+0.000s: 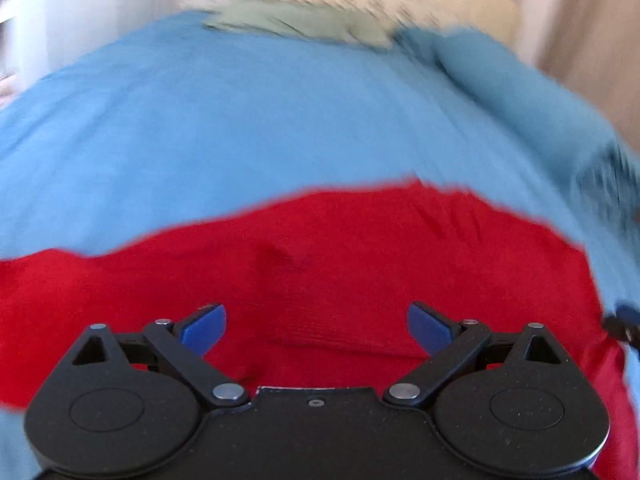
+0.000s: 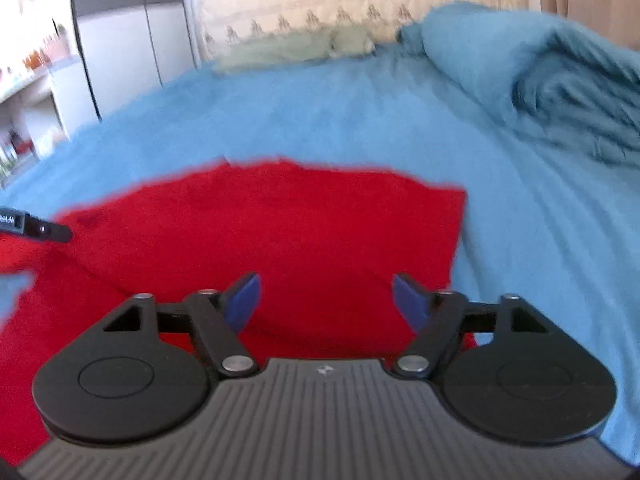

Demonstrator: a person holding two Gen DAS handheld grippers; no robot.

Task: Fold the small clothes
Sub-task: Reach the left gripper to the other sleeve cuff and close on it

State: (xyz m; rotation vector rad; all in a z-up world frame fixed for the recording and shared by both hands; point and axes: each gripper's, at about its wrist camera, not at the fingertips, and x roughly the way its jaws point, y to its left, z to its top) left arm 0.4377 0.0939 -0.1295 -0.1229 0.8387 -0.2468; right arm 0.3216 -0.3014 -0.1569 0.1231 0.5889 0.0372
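The red garment [image 1: 320,264] lies spread on the blue bedsheet [image 1: 240,120], near the edge of the bed closest to both cameras; in the right wrist view its far edge runs roughly straight and its right side ends in a fairly clean corner, which suggests at least one fold is already in place, though blur keeps the layers from being told apart. The left tongs [image 1: 317,330] hang over the cloth with the blue pads spread wide and nothing between them, and the right tongs [image 2: 326,300] stand just as wide and equally empty above the garment's near right part. The tip of the left tongs shows at the left edge of the right wrist view, over the garment's left side. Judging from this, the step in hand is to choose new grip points for the next fold. To do it well, each pair of tongs should come down on a matching corner or edge, pinch all layers together rather than only the top one, lift just clear of the sheet, and carry both sides over at the same pace so the edge lands square. Beyond the garment lie a pale green cloth [image 2: 280,50] by the headboard and a rolled blue blanket [image 2: 540,80] to the right, both well apart from it.
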